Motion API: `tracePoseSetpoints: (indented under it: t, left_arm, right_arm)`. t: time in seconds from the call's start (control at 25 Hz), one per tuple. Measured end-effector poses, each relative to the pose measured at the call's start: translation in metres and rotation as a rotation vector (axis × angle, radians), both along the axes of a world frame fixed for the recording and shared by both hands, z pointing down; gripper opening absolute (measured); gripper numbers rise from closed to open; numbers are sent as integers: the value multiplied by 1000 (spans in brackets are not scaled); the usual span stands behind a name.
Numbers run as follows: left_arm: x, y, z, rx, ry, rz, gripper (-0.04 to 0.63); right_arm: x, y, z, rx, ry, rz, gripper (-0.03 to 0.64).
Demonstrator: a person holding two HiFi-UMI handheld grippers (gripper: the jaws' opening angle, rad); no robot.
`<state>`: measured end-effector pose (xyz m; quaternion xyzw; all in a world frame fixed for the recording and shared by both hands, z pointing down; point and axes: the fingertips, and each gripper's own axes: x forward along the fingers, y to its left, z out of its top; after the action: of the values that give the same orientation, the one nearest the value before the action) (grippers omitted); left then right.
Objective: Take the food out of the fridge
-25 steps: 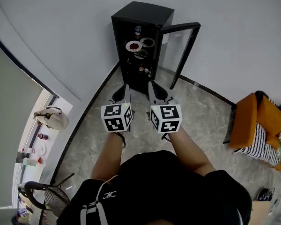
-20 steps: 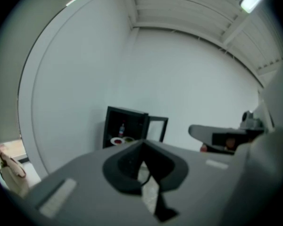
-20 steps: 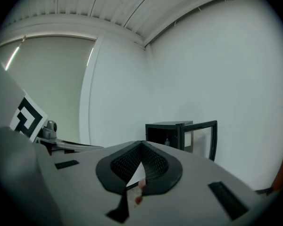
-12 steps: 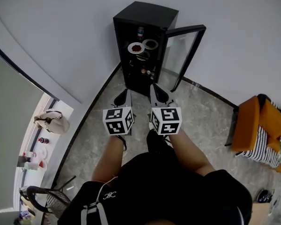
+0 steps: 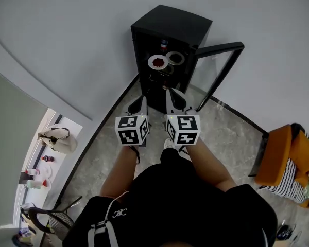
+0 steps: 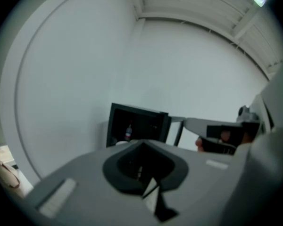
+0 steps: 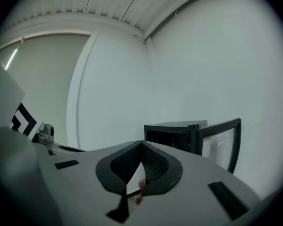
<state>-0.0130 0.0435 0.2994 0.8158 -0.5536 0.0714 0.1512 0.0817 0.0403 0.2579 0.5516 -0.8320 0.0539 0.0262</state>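
Observation:
A small black fridge [image 5: 170,35] stands against the white wall, its glass door [image 5: 224,68] swung open to the right. On a shelf inside lie a white plate of red food [image 5: 157,62] and a darker dish [image 5: 175,58], with a bottle [image 5: 164,44] above them. My left gripper [image 5: 142,98] and right gripper [image 5: 168,90] are held side by side, pointing at the fridge from a short way off; both are shut and empty. The left gripper view shows the fridge [image 6: 137,125] and bottle [image 6: 128,132] past its closed jaws. The fridge [image 7: 172,134] and door [image 7: 221,138] also appear in the right gripper view.
An orange chair [image 5: 291,156] with striped cloth stands at the right. A bag [image 5: 56,138] and small items on a white ledge [image 5: 33,174] are behind a partition at the left. A wire basket [image 5: 49,217] sits at the lower left. Grey stone floor [image 5: 221,133] lies before the fridge.
The person has stepped toward the fridge, which now looks larger and nearer in the head view. Both grippers travelled forward together and stayed shut.

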Motion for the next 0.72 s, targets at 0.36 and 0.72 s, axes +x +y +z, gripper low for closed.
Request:
tracePoseSetpoints:
  t: [0.36, 0.72]
  left_arm:
    - [14, -110, 7, -48, 5, -35, -2]
    - [16, -181, 44, -158, 93, -106, 0]
  right_arm:
    - [14, -112, 2, -22, -4, -19, -9]
    - [9, -181, 29, -59, 35, -97, -9]
